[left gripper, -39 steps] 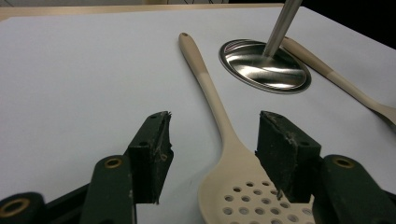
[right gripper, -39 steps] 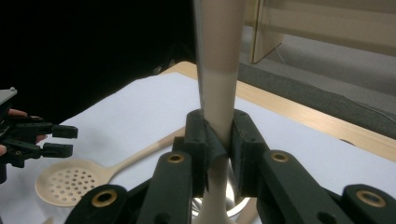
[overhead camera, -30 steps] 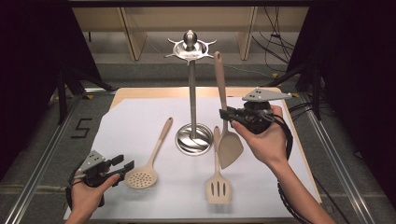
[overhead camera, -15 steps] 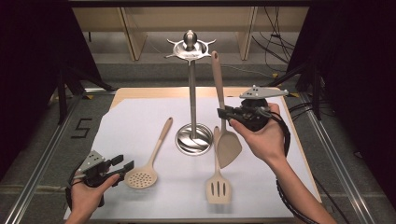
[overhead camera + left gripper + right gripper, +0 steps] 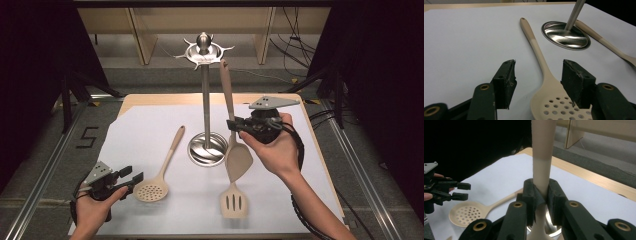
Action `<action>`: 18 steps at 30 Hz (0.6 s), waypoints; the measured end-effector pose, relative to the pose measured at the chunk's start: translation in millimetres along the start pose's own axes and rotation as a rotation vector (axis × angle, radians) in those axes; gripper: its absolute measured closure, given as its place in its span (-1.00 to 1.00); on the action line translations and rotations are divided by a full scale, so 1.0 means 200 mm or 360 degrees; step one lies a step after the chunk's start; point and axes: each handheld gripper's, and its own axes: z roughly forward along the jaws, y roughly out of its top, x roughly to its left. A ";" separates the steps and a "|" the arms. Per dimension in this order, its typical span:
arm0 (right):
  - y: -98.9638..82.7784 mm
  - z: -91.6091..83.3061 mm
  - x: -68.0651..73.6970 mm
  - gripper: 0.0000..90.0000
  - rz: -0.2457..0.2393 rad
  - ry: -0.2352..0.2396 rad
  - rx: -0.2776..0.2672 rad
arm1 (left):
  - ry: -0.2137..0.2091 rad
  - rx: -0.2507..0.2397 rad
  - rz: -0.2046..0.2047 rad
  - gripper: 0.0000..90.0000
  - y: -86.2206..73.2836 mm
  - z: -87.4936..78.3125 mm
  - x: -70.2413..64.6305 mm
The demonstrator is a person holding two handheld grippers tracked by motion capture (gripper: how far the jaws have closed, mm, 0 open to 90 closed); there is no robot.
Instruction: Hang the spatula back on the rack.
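While the left gripper (image 5: 131,180) idles with fingers spread beside the skimmer (image 5: 152,190) lying on the desk (image 5: 150,130), the right gripper (image 5: 235,125) clamps a spatula (image 5: 238,159) mid-handle, upright beside the hanging stand (image 5: 206,51). Light and stiff, it looks best gripped on that handle. A slotted turner (image 5: 234,202) lies below.
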 end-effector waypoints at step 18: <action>-0.01 0.05 0.10 0.73 -0.0032 -0.0008 -0.0037 | -0.0008 -0.0011 -0.0002 -0.03 0.00 0.00 0.00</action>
